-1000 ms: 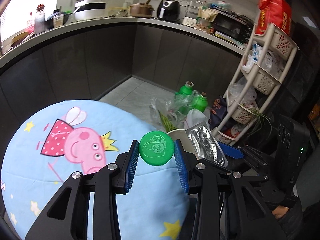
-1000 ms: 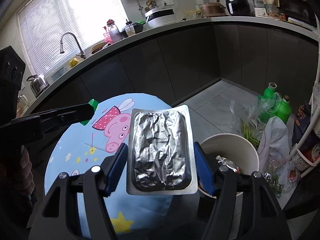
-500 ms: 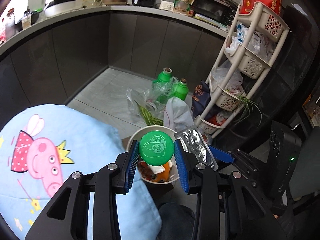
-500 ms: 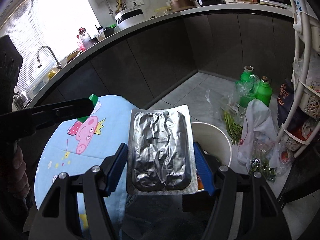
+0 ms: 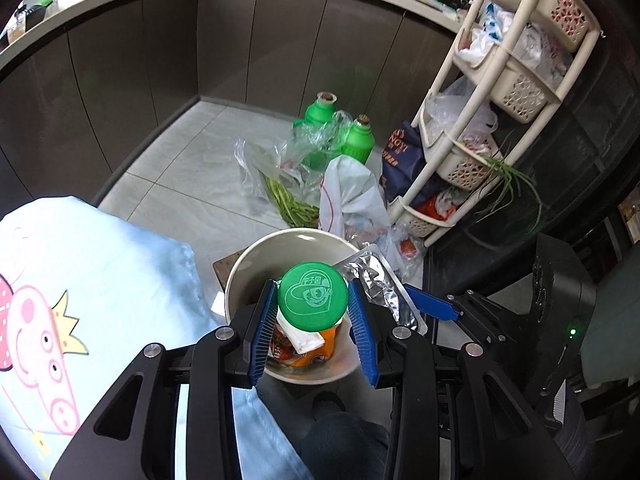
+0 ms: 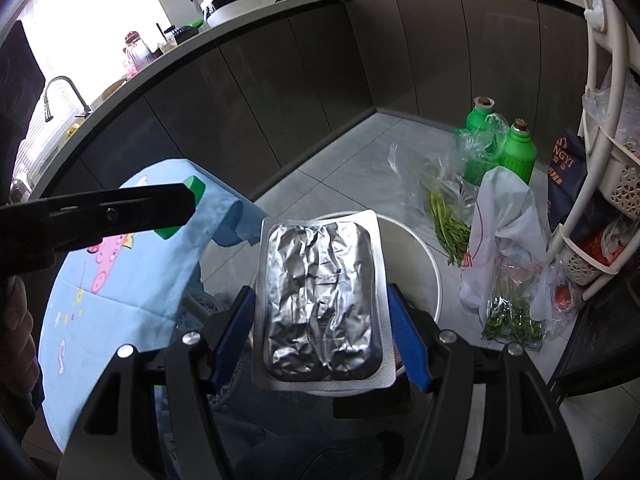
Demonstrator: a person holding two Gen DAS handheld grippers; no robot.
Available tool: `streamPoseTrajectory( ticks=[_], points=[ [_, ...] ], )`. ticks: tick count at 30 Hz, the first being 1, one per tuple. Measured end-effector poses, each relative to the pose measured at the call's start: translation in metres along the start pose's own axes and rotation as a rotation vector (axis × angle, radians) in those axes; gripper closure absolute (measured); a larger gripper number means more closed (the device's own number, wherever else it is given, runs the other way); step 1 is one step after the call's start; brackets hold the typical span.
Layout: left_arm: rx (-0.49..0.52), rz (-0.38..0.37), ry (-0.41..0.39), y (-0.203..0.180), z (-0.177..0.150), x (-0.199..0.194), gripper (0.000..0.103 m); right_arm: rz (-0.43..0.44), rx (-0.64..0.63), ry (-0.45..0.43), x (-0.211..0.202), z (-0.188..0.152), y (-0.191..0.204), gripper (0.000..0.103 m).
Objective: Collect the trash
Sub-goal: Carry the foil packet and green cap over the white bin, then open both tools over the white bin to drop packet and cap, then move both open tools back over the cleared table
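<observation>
Bin [image 6: 434,280] — foil pack [image 6: 322,304] hides contents.

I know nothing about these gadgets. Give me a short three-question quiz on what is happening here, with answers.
1. True or false: the left gripper grips a green cap.
2. What does the right gripper hold? A) a silver foil tray B) a green bottle C) a plastic bag
3. Fill in: both items hang over a white ____ that already has trash in it.

Key
1. True.
2. A, the foil tray.
3. Bucket.
</observation>
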State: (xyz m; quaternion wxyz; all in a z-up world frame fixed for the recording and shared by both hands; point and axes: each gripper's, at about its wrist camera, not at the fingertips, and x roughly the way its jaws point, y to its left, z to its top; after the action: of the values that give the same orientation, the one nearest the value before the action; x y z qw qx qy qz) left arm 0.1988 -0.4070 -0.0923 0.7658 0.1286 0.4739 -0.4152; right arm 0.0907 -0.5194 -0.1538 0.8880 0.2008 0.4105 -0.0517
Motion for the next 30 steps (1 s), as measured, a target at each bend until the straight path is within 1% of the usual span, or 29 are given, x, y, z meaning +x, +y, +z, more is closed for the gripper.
streamPoseTrajectory(
  ticks=[3,5,6,7,8,9,10,11,13,16,22,27,30],
  points=[
    [0.004,0.010,0.013,0.003,0.005,0.015,0.069,-0.003,0.004,0.020,0.017,0.001,-0.006,0.037],
    [0.007,0.014,0.012,0.004,0.007,0.022,0.068,-0.001,-0.001,0.028,0.026,0.001,-0.009,0.033],
    [0.009,0.018,0.012,0.005,0.008,0.025,0.060,0.004,-0.013,0.046,0.034,0.001,-0.010,0.024],
    [0.009,0.023,0.014,0.006,0.010,0.028,0.049,0.000,-0.023,0.056,0.038,0.000,-0.009,0.007],
    [0.007,0.034,0.003,0.007,0.010,0.029,0.028,-0.012,-0.044,0.061,0.042,-0.002,-0.008,0.004],
    [0.003,0.053,-0.021,0.009,0.010,0.026,0.015,-0.019,-0.066,0.066,0.045,-0.004,-0.006,0.004],
    [-0.002,0.066,-0.048,0.011,0.009,0.023,0.014,-0.026,-0.085,0.075,0.046,-0.006,-0.004,0.004],
    [-0.006,0.066,-0.058,0.012,0.009,0.021,0.009,-0.033,-0.103,0.082,0.047,-0.009,-0.002,0.004],
    [-0.027,0.068,-0.061,0.016,0.009,0.019,0.009,-0.030,-0.105,0.077,0.046,-0.013,-0.001,0.004],
    [-0.060,0.084,-0.062,0.021,0.010,0.016,0.009,-0.016,-0.074,0.071,0.043,-0.017,-0.003,0.004],
    [-0.077,0.106,-0.081,0.021,0.006,-0.001,0.009,-0.035,-0.062,0.062,0.029,-0.013,0.000,0.004],
    [-0.082,0.125,-0.124,0.017,0.001,-0.031,0.009,-0.044,-0.071,0.026,0.008,-0.005,0.010,0.004],
    [-0.089,0.153,-0.157,0.014,-0.002,-0.056,0.009,-0.052,-0.079,0.005,-0.012,0.002,0.022,0.004]
  ],
)
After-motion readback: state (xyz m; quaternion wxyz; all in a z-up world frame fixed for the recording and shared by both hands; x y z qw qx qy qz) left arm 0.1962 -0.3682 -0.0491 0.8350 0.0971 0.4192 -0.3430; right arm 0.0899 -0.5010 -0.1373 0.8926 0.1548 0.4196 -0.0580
